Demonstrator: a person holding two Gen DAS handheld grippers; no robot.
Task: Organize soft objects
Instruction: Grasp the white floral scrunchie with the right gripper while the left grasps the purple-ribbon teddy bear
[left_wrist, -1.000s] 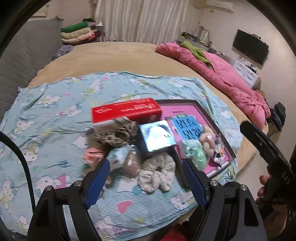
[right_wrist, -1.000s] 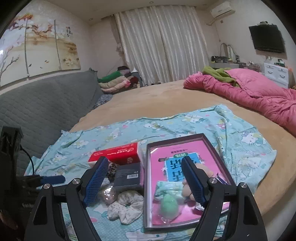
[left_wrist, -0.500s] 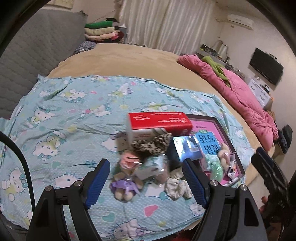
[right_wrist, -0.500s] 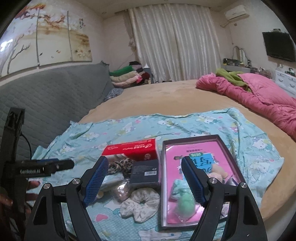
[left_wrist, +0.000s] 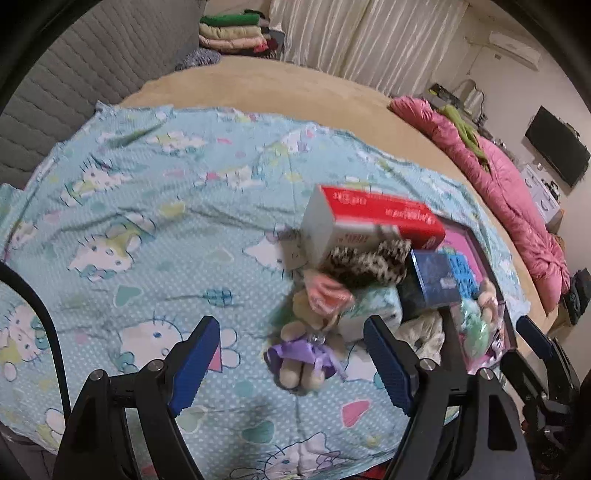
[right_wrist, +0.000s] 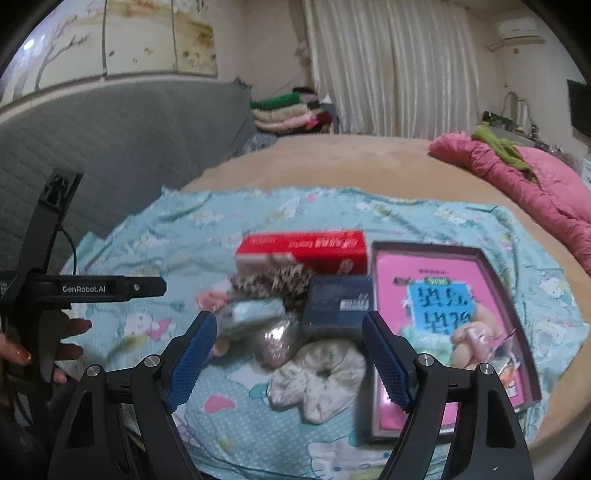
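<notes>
Both jaws apart, empty | left gripper (left_wrist: 291, 362): purple-dressed doll (left_wrist: 304, 356) between fingers, untouched | right gripper (right_wrist: 288, 360): cream scrunchie (right_wrist: 321, 376) just ahead, dark tray (right_wrist: 532, 373) right

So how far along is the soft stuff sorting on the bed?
Partly done: a green plush and a pinkish toy already lie in the pink tray. Nothing is in hand; both tongs, left and right, are open. Left outside the tray: white scrunchie, leopard scrunchie and purple-dressed doll.
</notes>
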